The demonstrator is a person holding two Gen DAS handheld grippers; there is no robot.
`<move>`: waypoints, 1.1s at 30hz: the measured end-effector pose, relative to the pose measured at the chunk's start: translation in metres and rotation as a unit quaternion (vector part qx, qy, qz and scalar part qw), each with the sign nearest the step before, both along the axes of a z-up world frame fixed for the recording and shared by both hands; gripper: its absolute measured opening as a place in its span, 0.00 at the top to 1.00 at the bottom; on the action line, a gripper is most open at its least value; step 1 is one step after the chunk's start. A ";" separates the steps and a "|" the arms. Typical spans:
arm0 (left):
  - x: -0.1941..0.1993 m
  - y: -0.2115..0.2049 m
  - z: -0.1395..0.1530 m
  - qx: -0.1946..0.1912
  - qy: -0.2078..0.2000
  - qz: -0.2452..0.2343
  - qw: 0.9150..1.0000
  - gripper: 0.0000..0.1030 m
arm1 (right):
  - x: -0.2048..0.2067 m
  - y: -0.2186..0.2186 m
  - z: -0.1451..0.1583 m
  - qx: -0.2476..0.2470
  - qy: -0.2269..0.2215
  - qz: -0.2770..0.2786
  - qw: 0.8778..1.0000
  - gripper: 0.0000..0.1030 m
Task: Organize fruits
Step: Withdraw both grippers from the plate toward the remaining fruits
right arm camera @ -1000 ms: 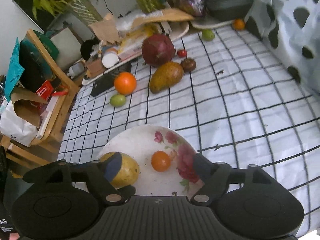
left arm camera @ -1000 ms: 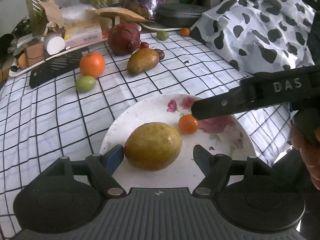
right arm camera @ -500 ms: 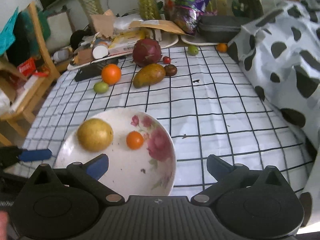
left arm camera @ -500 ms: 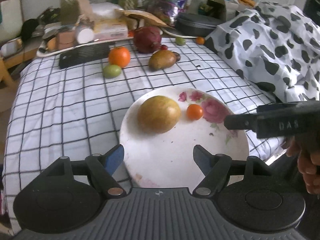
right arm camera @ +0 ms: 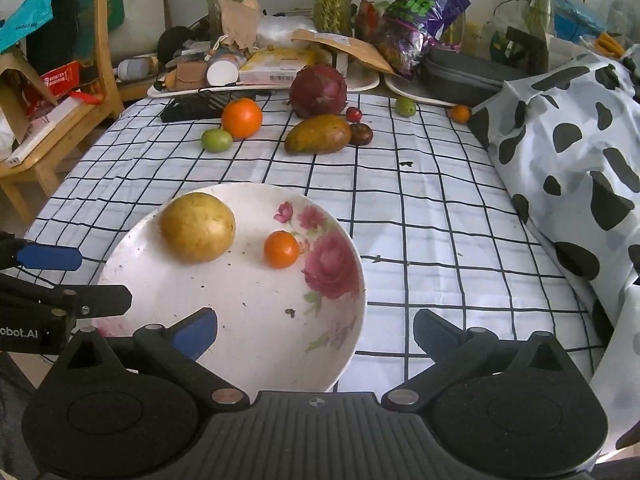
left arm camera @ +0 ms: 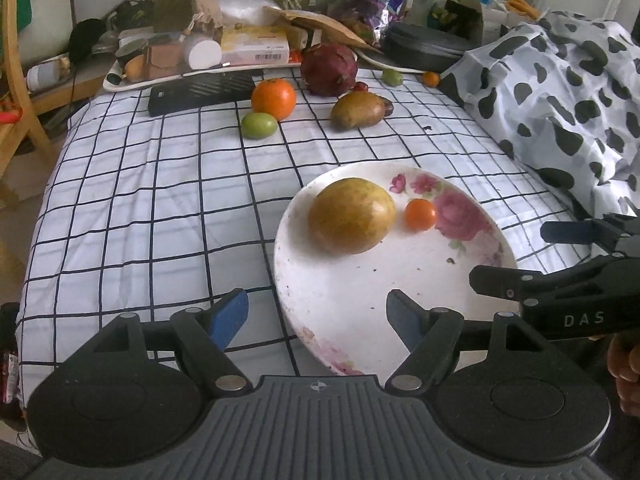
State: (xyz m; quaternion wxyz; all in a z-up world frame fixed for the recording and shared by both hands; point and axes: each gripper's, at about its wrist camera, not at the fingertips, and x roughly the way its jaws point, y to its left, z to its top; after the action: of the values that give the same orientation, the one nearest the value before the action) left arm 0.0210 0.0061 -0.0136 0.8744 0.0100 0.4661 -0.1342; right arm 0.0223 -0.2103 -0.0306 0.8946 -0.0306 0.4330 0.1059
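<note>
Right now both tools stand spread wide and hold nothing — the left tool (left arm camera: 318, 314) at the near-left edge of the floral plate (left arm camera: 360, 304), the right tool (right arm camera: 316, 330) at its near-right edge, with one blue pad over the plate's near rim. On the plate (right arm camera: 224, 312) lie a yellow-brown round fruit (right arm camera: 197, 227) toward the far left and a small orange fruit (right arm camera: 281, 249) just beside it to the right, apart from it, next to the printed pink rose. The plate rests on the checked cloth (right arm camera: 420, 216) over the table. Well beyond the plate — toward the far side of the cloth — sit an orange (right arm camera: 241, 117) touching a green fruit (right arm camera: 216, 140), a mango (right arm camera: 318, 134) with a dark brown fruit (right arm camera: 361, 134) at its right end, a dragon fruit (right arm camera: 318, 90) behind them, and a small red fruit (right arm camera: 353, 113) beside it. A cow-patterned cloth (right arm camera: 568, 152) lies to the right of the plate.
</note>
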 end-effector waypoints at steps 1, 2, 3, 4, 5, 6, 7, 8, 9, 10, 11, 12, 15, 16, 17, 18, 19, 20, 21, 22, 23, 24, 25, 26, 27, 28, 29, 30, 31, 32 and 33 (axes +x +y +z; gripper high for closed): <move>0.000 0.000 0.000 0.000 0.001 0.000 1.000 0.27 | 0.000 0.000 0.000 0.000 0.000 0.000 1.000 0.00; 0.000 0.000 0.000 0.000 0.001 -0.001 1.000 0.27 | 0.000 0.000 0.000 -0.001 0.000 -0.001 1.000 0.00; 0.000 0.000 0.000 0.000 0.000 -0.001 1.000 0.27 | 0.000 0.000 0.000 -0.002 0.000 -0.001 1.000 0.00; 0.000 0.000 0.000 0.000 0.000 -0.001 1.000 0.27 | 0.001 0.000 0.000 -0.003 0.000 -0.001 1.000 0.00; 0.000 0.000 0.000 0.000 -0.001 -0.002 1.000 0.27 | 0.001 -0.001 0.000 -0.003 0.001 -0.002 1.000 0.00; 0.001 -0.001 0.000 0.001 -0.001 -0.002 1.000 0.27 | 0.002 -0.001 -0.001 -0.003 0.002 -0.002 1.000 0.00; 0.001 -0.001 0.000 0.001 -0.001 -0.002 1.000 0.27 | 0.002 -0.001 -0.001 -0.003 0.002 -0.003 1.000 0.00; 0.001 -0.001 0.000 0.002 -0.001 -0.002 1.000 0.27 | 0.003 -0.001 -0.001 -0.003 0.002 -0.004 1.000 0.00; 0.001 -0.001 0.000 0.002 -0.002 -0.002 1.000 0.27 | 0.003 -0.002 -0.001 -0.002 0.001 -0.005 1.000 0.00; 0.001 -0.001 0.001 0.001 -0.003 -0.002 1.000 0.27 | 0.003 -0.002 0.000 -0.002 0.001 -0.006 1.000 0.00; 0.001 -0.001 0.001 0.001 -0.004 -0.002 1.000 0.27 | 0.003 -0.002 0.000 -0.002 0.001 -0.006 1.000 0.00; 0.001 -0.001 0.001 0.002 -0.006 -0.001 1.000 0.27 | 0.003 -0.002 0.000 -0.002 0.002 -0.006 1.000 0.00; 0.002 -0.002 0.002 0.014 -0.014 0.004 1.000 0.27 | 0.003 -0.002 0.000 -0.003 0.002 -0.005 1.000 0.00; 0.003 -0.002 0.003 0.021 -0.015 0.006 1.000 0.27 | 0.003 -0.001 0.000 -0.003 0.001 -0.004 1.000 0.00; 0.004 -0.003 0.003 0.028 -0.015 0.009 0.999 0.27 | 0.003 -0.001 0.000 -0.004 0.001 -0.004 1.000 0.00; 0.004 -0.004 0.003 0.033 -0.017 0.009 0.999 0.27 | 0.003 -0.001 0.000 -0.004 0.001 -0.003 1.000 0.00; 0.004 -0.004 0.003 0.037 -0.021 0.009 0.999 0.27 | 0.004 0.000 0.000 -0.004 0.001 -0.003 1.000 0.00; 0.004 -0.005 0.003 0.042 -0.024 0.009 0.999 0.27 | 0.004 0.000 0.000 -0.004 0.001 -0.002 1.000 0.00; 0.004 -0.005 0.003 0.047 -0.026 0.010 0.999 0.27 | 0.004 0.000 -0.001 -0.005 0.001 -0.002 1.000 0.00; 0.005 -0.006 0.003 0.051 -0.027 0.011 0.998 0.27 | 0.004 0.001 -0.001 -0.005 0.001 -0.002 1.000 0.00; 0.005 -0.006 0.003 0.054 -0.030 0.012 0.998 0.27 | 0.005 0.001 0.000 -0.006 0.000 -0.003 1.000 0.00; 0.005 -0.005 0.004 0.055 -0.031 0.012 0.998 0.27 | 0.005 0.001 0.000 -0.006 0.000 -0.003 1.000 0.00; 0.005 -0.005 0.004 0.054 -0.030 0.012 0.998 0.27 | 0.005 0.000 0.000 -0.005 -0.001 -0.004 1.000 0.00; 0.006 -0.004 0.004 0.052 -0.030 0.012 0.998 0.27 | 0.005 -0.001 0.000 -0.005 -0.001 -0.006 1.000 0.00; 0.006 -0.003 0.004 0.050 -0.032 0.013 0.998 0.26 | 0.005 -0.001 0.001 -0.004 -0.002 -0.008 1.000 0.00; 0.006 -0.002 0.005 0.051 -0.036 0.015 0.998 0.24 | 0.006 -0.002 0.001 -0.003 -0.002 -0.010 1.000 0.00; 0.006 -0.003 0.006 0.055 -0.041 0.017 0.997 0.14 | 0.007 -0.003 0.001 -0.002 -0.002 -0.012 1.000 0.00; 0.006 -0.003 0.007 0.062 -0.048 0.020 0.997 0.05 | 0.007 -0.004 0.001 -0.002 -0.002 -0.015 1.000 0.00; 0.007 -0.004 0.008 0.069 -0.054 0.023 0.996 0.03 | 0.008 -0.004 0.002 -0.001 -0.003 -0.017 1.000 0.00; 0.007 -0.004 0.008 0.075 -0.059 0.027 0.995 0.00 | 0.009 -0.005 0.002 -0.002 -0.004 -0.020 1.000 0.00; 0.009 -0.004 0.009 0.079 -0.063 0.031 0.994 0.00 | 0.009 -0.006 0.002 -0.002 -0.006 -0.022 1.000 0.00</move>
State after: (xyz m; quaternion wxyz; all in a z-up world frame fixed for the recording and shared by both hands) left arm 0.0296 0.0023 -0.0043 0.9022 0.0736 0.4193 -0.0691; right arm 0.0317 -0.2161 -0.0283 0.8991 -0.0234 0.4288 0.0852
